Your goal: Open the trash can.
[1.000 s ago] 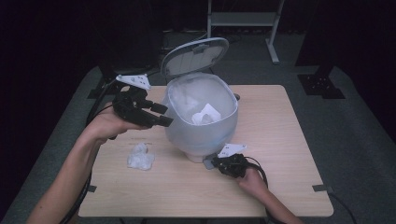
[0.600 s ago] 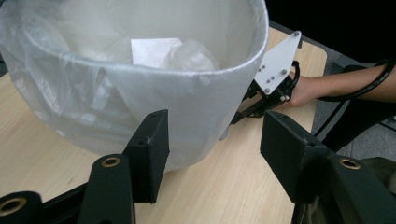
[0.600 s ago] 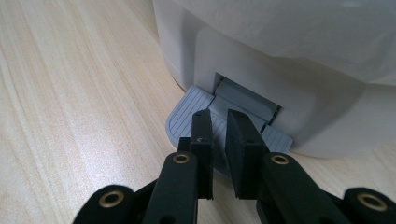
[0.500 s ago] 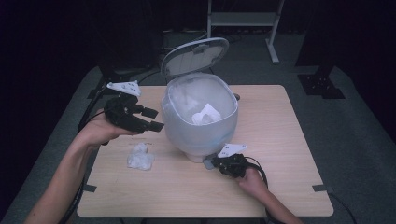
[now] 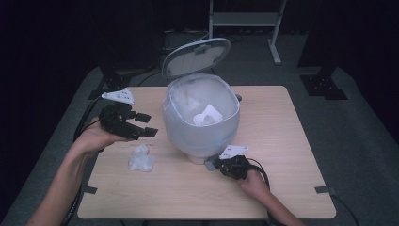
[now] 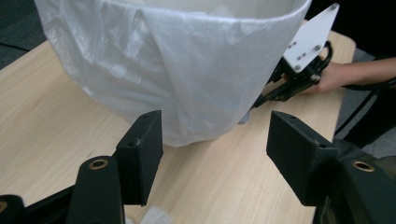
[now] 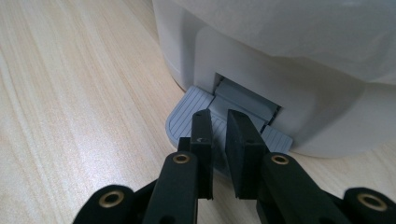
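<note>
A white pedal bin [image 5: 202, 136] stands mid-table with its lid [image 5: 195, 56] up and a clear plastic liner [image 6: 177, 70] draped over its rim. A crumpled white wad [image 5: 207, 115] lies inside it. My right gripper [image 7: 219, 122] is shut, its tips resting on the grey foot pedal [image 7: 187, 116] at the bin's base. My left gripper [image 5: 147, 125] hovers left of the bin, apart from it. Its jaws have just been opening, and nothing is between them in the left gripper view [image 6: 215, 140]. A second crumpled wad [image 5: 141, 160] lies on the table below it.
The wooden table [image 5: 282, 141] has bare room on the right and along the front. Black cables trail off its left edge and behind my right hand. A metal stand [image 5: 244, 19] is on the dark floor behind the table.
My left gripper has drawn back from the bin's side, leftward and down toward the table, with its jaws spread wider. The right gripper has stayed on the pedal and the lid stays up.
</note>
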`<state>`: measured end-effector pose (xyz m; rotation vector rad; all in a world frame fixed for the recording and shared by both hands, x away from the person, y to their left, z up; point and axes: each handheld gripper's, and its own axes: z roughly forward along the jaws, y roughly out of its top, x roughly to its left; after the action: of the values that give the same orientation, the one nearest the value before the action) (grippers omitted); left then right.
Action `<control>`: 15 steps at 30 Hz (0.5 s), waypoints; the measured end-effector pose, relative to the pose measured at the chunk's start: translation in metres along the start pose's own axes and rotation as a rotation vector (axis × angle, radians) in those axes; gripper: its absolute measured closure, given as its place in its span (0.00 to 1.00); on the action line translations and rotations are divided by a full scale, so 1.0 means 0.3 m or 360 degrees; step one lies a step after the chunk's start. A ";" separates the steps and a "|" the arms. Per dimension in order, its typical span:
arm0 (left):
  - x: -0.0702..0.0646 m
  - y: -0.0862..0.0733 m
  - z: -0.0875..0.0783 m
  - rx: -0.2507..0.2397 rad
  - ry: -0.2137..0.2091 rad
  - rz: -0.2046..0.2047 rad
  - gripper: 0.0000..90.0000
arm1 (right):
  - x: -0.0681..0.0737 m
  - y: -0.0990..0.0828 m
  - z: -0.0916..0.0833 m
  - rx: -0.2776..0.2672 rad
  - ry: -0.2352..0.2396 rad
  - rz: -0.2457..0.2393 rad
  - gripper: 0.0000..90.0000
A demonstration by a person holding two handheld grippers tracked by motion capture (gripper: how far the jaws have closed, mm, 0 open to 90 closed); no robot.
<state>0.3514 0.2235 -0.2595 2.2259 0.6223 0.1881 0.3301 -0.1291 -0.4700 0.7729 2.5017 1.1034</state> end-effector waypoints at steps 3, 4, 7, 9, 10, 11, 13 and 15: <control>0.009 -0.020 0.005 -0.0003 0.0022 -0.0016 0.39 | 0.000 0.000 0.000 -0.0002 -0.0003 -0.0001 0.90; 0.012 -0.027 0.007 -0.0007 0.0023 -0.0025 0.38 | 0.000 0.000 0.000 -0.0004 -0.0004 -0.0001 0.90; 0.023 -0.050 0.011 -0.0006 0.0040 -0.0045 0.37 | 0.000 0.002 0.001 0.0003 -0.0004 0.0001 0.90; 0.029 -0.066 0.014 -0.0009 0.0047 -0.0057 0.35 | 0.000 0.002 0.000 0.0005 -0.0003 0.0001 0.90; 0.032 -0.076 0.014 -0.0013 0.0047 -0.0063 0.35 | 0.000 0.002 0.001 0.0003 -0.0003 0.0002 0.90; 0.035 -0.086 0.015 -0.0018 0.0042 -0.0074 0.35 | 0.000 0.002 0.000 0.0005 -0.0003 0.0002 0.90; 0.041 -0.105 0.018 -0.0016 0.0047 -0.0093 0.35 | 0.000 0.001 0.000 0.0003 -0.0001 0.0002 0.90; 0.047 -0.123 0.019 -0.0014 0.0053 -0.0106 0.34 | 0.000 0.002 0.000 0.0004 0.0001 0.0003 0.90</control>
<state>0.3517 0.2473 -0.2917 2.1939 0.7114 0.1942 0.3304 -0.1288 -0.4697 0.7760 2.5038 1.1019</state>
